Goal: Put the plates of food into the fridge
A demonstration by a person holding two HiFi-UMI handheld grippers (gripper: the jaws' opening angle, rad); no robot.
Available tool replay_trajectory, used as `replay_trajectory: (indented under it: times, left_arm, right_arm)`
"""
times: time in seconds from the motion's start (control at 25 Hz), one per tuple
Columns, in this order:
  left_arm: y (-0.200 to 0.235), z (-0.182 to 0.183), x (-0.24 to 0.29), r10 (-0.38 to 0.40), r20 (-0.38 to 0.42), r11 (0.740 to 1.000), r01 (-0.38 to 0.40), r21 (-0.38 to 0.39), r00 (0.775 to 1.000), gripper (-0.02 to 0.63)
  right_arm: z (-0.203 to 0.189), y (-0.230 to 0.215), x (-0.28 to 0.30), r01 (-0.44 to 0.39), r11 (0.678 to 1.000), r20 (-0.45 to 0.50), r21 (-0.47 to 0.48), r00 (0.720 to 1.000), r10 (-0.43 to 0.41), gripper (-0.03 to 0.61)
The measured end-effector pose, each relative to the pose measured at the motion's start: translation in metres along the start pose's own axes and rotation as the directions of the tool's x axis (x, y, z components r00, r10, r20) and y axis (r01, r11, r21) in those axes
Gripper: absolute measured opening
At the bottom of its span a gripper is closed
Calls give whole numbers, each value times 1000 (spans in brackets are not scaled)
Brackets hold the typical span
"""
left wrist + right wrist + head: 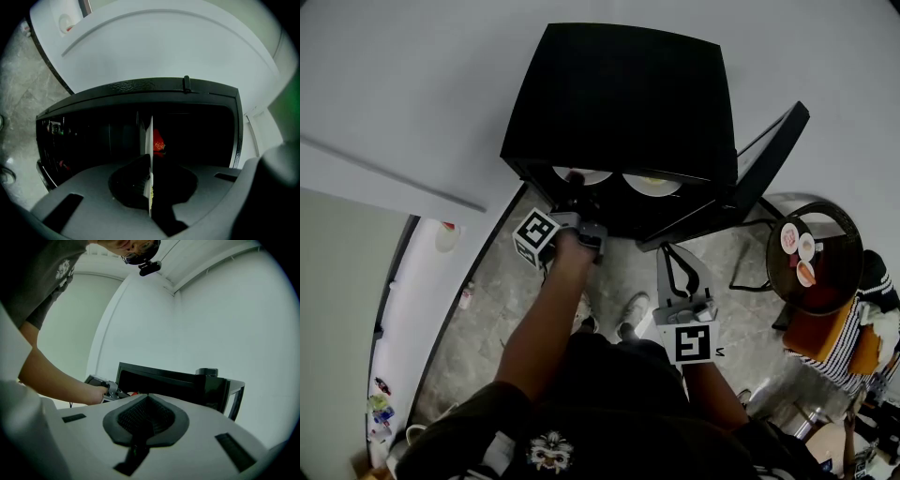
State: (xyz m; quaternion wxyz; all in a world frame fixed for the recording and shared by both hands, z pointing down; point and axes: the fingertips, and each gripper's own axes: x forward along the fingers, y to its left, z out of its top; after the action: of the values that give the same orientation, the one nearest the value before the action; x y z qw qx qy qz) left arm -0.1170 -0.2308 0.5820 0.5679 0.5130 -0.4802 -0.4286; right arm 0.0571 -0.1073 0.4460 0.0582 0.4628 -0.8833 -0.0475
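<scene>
The black fridge [619, 103] stands with its door [759, 169] swung open to the right. Two white plates show on its shelf: the left plate [581, 175] and a right plate [652, 184] with pale food. My left gripper [575, 202] reaches into the opening and is shut on the left plate's rim. In the left gripper view that plate [149, 136] runs edge-on between the jaws of the left gripper [151, 161], with red food [158, 143] on it. My right gripper [675, 258] hangs lower, in front of the fridge, shut and empty [147, 397].
A round dark table [830, 291] stands at the right with small plates of food [797, 246] on it. A person in a striped top [853, 347] sits beside it. Grey stone floor [487, 319] lies before the fridge, with a white wall [384, 94] behind.
</scene>
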Motion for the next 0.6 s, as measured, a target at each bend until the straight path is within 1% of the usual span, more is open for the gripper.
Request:
replay_trajectory:
  times: [0.16,0.28,0.4,0.44,0.52,0.6]
  left_arm:
    - [-1,1,-1,13,5,1000,-13,25,1000,34]
    - [-4,0,-1,7,3,999,-7,43,1000,42]
    - [-9,-1,-3,-5,-6,998,5,57,1000,131]
    - [-11,-1,-3,-8,-9,998,8,61,1000,151]
    - [-14,-2,-5,-5,-13,997,6,75,1000,171]
    - [-13,-1,-7,14,-17,995,-12,101,1000,195]
  right_arm:
    - [0,-1,1,7,1000,-2,2,1000,-7,23]
    - [0,0,1,5,1000,-7,-1,1000,-5,23]
    - [1,1,2,5,1000,4,9,1000,-5,23]
    - [2,2,3,6,1000,6,12,1000,-6,23]
    - [3,2,4,2,1000,9,4,1000,-3,24]
    - [5,4,5,-2,1000,7,-4,1000,2,23]
